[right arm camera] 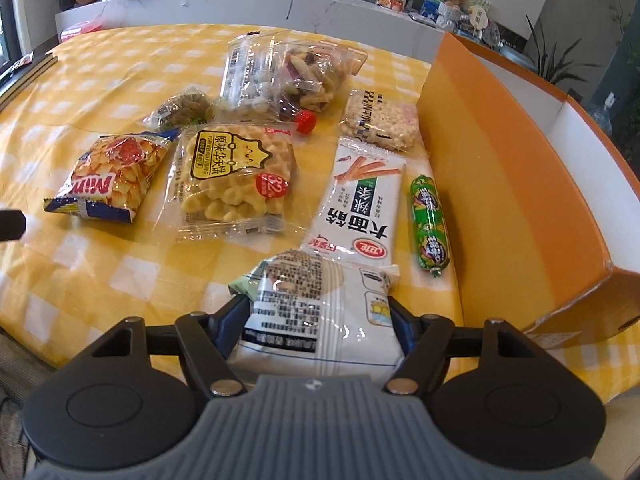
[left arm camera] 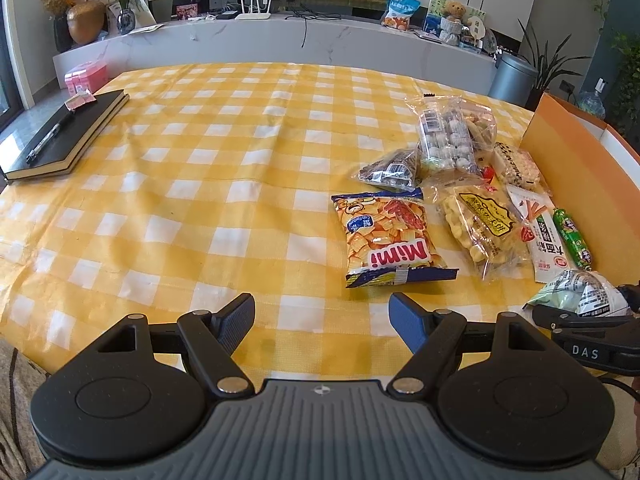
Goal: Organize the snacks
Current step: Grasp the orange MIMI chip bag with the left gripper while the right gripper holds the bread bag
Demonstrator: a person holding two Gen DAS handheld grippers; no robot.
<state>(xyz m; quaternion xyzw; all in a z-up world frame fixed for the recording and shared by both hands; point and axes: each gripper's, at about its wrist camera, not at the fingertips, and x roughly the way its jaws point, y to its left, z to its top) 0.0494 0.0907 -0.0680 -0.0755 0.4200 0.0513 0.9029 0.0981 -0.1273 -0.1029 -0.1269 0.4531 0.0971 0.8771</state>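
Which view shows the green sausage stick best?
The right wrist view: the green sausage stick lies whole and close, beside the orange box, its printed wrapper readable. The left wrist view shows it small and foreshortened at the far right edge, between the white noodle-snack packet and the box.

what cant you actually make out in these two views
- Orange box interior: both views, its near wall hides the floor.
- White packet front: right wrist view, back label faces up, print blurred; right gripper pads covered by it.
- Red-capped item: body buried under clear bags.
- Left gripper: open, holding nothing.
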